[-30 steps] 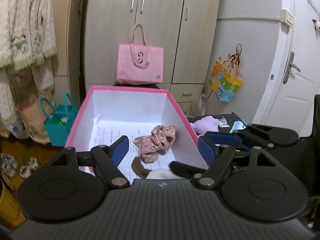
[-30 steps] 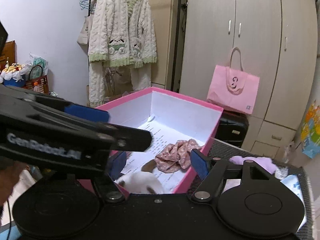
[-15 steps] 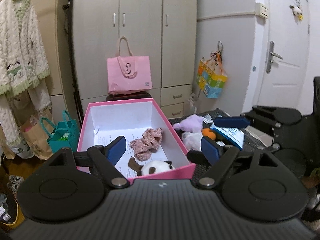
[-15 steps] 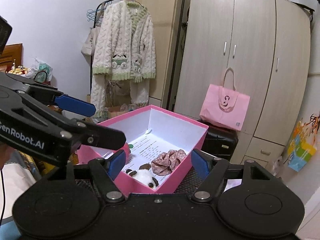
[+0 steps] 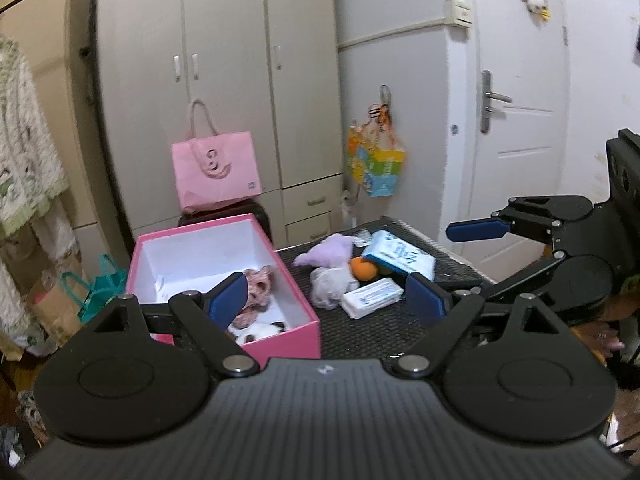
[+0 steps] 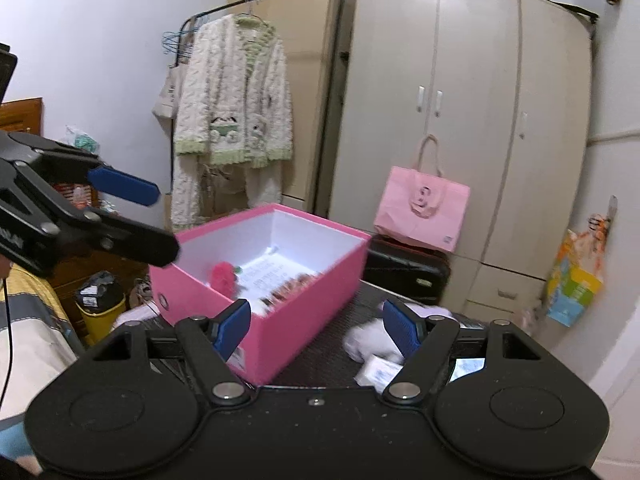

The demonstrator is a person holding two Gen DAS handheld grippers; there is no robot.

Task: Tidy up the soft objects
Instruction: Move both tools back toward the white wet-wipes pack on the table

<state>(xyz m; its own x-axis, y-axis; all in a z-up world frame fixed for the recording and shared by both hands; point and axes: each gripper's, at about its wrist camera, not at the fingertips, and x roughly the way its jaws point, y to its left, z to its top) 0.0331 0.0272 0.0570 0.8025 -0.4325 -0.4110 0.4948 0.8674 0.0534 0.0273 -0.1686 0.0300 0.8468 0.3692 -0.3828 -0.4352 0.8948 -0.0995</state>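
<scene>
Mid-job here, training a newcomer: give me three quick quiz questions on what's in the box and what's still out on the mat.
1. True or false: the pink box is empty.
2. Which lies outside the box? A) floral scrunchie B) purple plush C) panda plush
3. Fill in: neither the left gripper nor the right gripper holds ____.

Key: 1 false; 2 B; 3 anything.

Both tongs are up in the air with nothing in them. The left tongs have just been opening and the blue pads sit wide apart, nothing between them. The right tongs are spread wide too, empty, angled a bit downward just like the left ones.
</scene>
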